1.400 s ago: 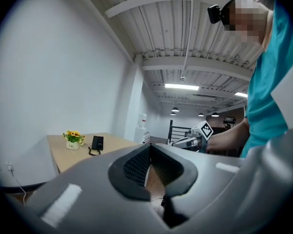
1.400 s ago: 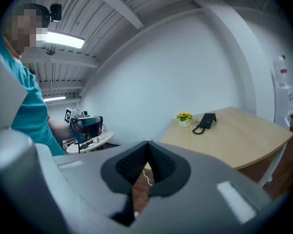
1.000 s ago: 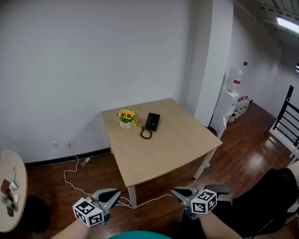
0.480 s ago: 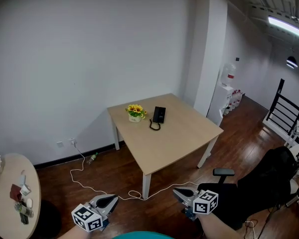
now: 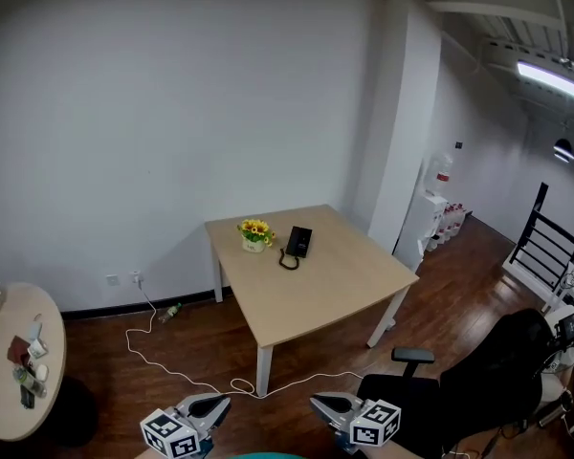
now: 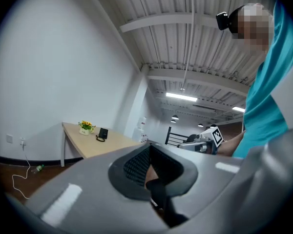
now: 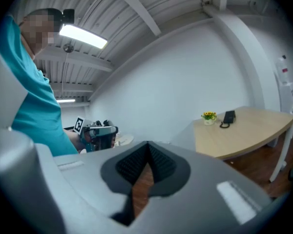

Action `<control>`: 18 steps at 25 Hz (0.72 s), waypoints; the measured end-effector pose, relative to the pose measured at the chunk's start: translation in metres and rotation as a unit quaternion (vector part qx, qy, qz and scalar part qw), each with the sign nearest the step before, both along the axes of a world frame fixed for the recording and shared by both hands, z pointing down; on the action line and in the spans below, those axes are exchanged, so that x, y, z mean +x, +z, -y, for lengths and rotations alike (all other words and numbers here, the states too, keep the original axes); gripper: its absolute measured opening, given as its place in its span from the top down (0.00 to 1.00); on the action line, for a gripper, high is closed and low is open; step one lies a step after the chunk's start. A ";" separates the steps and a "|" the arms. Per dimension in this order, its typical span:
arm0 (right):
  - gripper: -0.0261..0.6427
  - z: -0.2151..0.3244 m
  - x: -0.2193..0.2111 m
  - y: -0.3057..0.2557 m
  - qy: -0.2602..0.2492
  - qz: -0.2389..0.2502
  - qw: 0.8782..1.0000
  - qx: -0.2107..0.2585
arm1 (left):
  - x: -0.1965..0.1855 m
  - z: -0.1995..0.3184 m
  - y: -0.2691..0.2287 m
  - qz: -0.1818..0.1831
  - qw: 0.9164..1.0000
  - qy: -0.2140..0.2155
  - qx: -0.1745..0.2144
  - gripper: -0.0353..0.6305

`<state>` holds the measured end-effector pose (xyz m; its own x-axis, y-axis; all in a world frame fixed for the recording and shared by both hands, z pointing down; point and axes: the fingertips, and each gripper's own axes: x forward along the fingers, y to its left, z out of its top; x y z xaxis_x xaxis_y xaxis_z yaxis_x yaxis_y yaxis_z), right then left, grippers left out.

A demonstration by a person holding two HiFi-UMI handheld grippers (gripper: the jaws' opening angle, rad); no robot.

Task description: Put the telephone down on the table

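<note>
Both pairs of jaws are pressed together with nothing between them. The left gripper (image 6: 148,151) and the right gripper (image 7: 147,161) sit at the bottom edge of the head view, well apart from the table (image 5: 337,290). The telephone (image 5: 298,242) already rests on that table, near the centre of the frame, just beside a pot of flowers (image 5: 253,233), with its cord (image 5: 284,260) curled in front. It looks like hard, smooth plastic and is probably light. The handset's narrow middle seems the surest hold, though the cord may tug.
</note>
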<state>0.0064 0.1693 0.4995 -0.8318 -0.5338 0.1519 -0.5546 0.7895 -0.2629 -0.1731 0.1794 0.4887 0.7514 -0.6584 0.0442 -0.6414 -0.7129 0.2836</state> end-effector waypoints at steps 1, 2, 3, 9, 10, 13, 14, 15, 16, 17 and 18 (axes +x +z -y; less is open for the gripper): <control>0.96 -0.001 0.005 0.000 -0.001 -0.001 1.000 0.001 | 0.007 0.000 0.001 -0.001 1.000 0.002 0.000 0.94; 0.96 -0.002 0.010 0.000 -0.001 -0.001 1.000 0.001 | 0.014 -0.002 0.000 -0.004 1.000 0.005 0.001 0.94; 0.96 -0.002 0.014 -0.001 -0.001 0.001 1.000 0.002 | 0.020 -0.003 -0.002 -0.005 1.000 0.009 0.003 0.94; 0.96 -0.003 0.018 -0.002 -0.006 0.002 1.000 0.008 | 0.029 -0.011 -0.004 -0.006 1.000 0.009 -0.001 0.94; 0.96 -0.002 0.016 -0.003 -0.007 0.002 1.000 0.010 | 0.028 -0.010 -0.004 -0.006 1.000 0.009 -0.001 0.94; 0.96 0.000 0.013 -0.004 -0.009 0.004 1.000 0.013 | 0.028 -0.007 -0.005 -0.003 1.000 0.011 0.000 0.94; 0.96 0.001 0.012 -0.004 -0.010 0.003 1.000 0.012 | 0.028 -0.006 -0.005 -0.004 1.000 0.011 0.000 0.94; 0.96 0.002 0.011 -0.004 -0.011 0.001 1.000 0.013 | 0.027 -0.005 -0.005 -0.005 1.000 0.010 -0.001 0.94; 0.96 0.003 0.011 -0.004 -0.012 -0.001 1.000 0.014 | 0.025 -0.004 -0.004 -0.007 1.000 0.008 -0.002 0.94; 0.96 0.004 0.010 -0.004 -0.012 -0.003 1.000 0.015 | 0.023 -0.002 -0.004 -0.009 1.000 0.006 -0.002 0.94; 0.96 0.006 0.009 -0.004 -0.011 -0.004 1.000 0.016 | 0.021 0.001 -0.004 -0.009 1.000 0.005 -0.002 0.94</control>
<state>0.0154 0.1636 0.4958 -0.8424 -0.5200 0.1413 -0.5388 0.8095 -0.2334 -0.1522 0.1788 0.4846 0.7585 -0.6509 0.0326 -0.6289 -0.7179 0.2985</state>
